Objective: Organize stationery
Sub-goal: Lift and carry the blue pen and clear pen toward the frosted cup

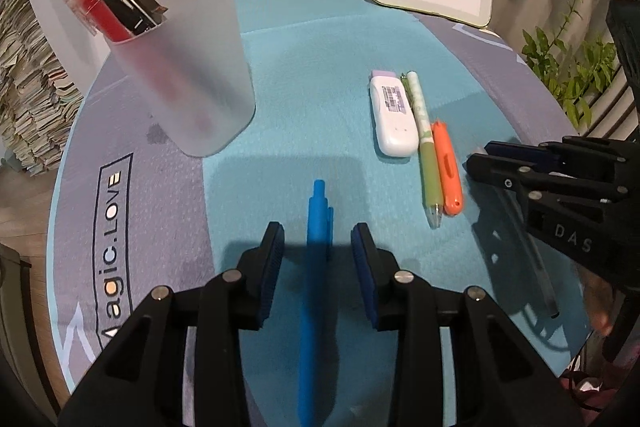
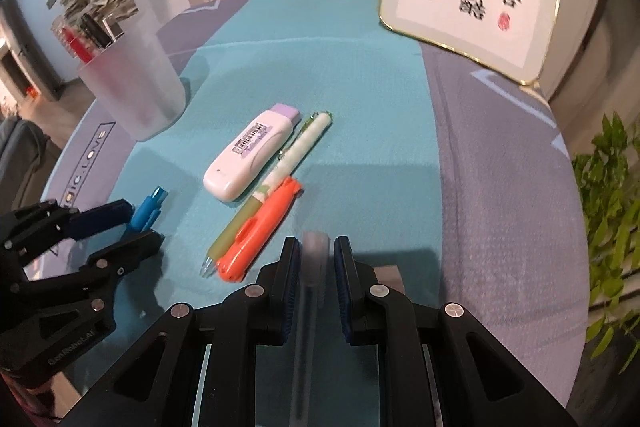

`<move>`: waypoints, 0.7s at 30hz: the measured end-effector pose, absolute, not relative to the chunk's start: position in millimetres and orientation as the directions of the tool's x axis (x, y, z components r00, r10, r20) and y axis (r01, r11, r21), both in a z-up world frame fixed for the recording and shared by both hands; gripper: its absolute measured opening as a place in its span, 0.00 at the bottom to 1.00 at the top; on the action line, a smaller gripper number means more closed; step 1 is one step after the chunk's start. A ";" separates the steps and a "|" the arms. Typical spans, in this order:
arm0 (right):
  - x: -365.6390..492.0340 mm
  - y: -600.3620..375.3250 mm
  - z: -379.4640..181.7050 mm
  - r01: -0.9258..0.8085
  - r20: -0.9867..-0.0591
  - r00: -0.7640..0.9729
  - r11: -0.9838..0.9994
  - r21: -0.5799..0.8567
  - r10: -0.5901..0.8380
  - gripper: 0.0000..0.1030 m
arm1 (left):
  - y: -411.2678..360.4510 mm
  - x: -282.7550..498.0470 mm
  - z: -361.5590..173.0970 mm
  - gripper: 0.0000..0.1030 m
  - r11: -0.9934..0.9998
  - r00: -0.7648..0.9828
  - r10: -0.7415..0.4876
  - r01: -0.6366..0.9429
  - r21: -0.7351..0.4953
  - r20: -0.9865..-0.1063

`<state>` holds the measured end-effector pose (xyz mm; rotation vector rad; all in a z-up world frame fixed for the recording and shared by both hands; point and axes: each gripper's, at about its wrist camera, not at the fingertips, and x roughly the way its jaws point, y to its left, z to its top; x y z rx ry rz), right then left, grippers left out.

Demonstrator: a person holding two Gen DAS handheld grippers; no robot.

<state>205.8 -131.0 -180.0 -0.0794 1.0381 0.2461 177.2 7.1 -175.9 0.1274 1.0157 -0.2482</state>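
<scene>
blue pen [image 1: 316, 267]: lies flat on the teal mat [image 1: 320, 99] near the desk's front edge, cap end pointing toward the back edge; not gripped.
left claw [image 1: 318, 239]: part open, pads either side of the blue pen w/ gaps both sides; nothing held. No earlier view to compare.
clear pen [image 2: 314, 267]: pale, see-through barrel betw. the right claw's pads, frosted cap sticking out fwd; blurred, so exact contact hard to read.
right claw [image 2: 316, 255]: nearly closed, narrow gap, looks clamped on the clear pen; toward the desk's right side.
step in hand (judged): left claw should close on the blue pen, then both pens go to the cup.
how to do it well: centre pads on the barrel, not the clip; squeeze evenly, lift straight, tilt tip-down before the cup rim.
frosted cup [image 1: 188, 67]: back-left of mat, upright, already holds red + black pens [image 1: 108, 11]; well apart from both claws.
others: white corrector [image 1: 392, 115], green pen [image 1: 424, 147], orange pen [image 1: 448, 171] side by side, touching, mid-right of mat, betw. the two claws.
risk (judged): claws near each other; stagger the moves to the cup.
</scene>
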 end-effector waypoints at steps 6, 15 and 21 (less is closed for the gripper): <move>204.7 -125.9 -179.8 -0.245 -0.858 0.495 0.970 0.012 0.135 0.16 | 7.8 179.9 -175.9 0.38 0.962 0.504 -0.153 0.272 -0.012 -0.850; 210.9 -122.7 -179.5 -0.227 -0.877 0.468 0.974 0.001 0.110 0.16 | 5.4 180.0 -175.6 0.30 0.964 0.503 -0.149 0.265 -0.012 -0.851; 204.6 -121.5 -177.5 -0.211 -0.869 0.477 0.977 0.030 0.129 0.13 | 5.4 177.2 -173.0 0.10 0.962 0.507 -0.180 0.268 -0.044 -0.843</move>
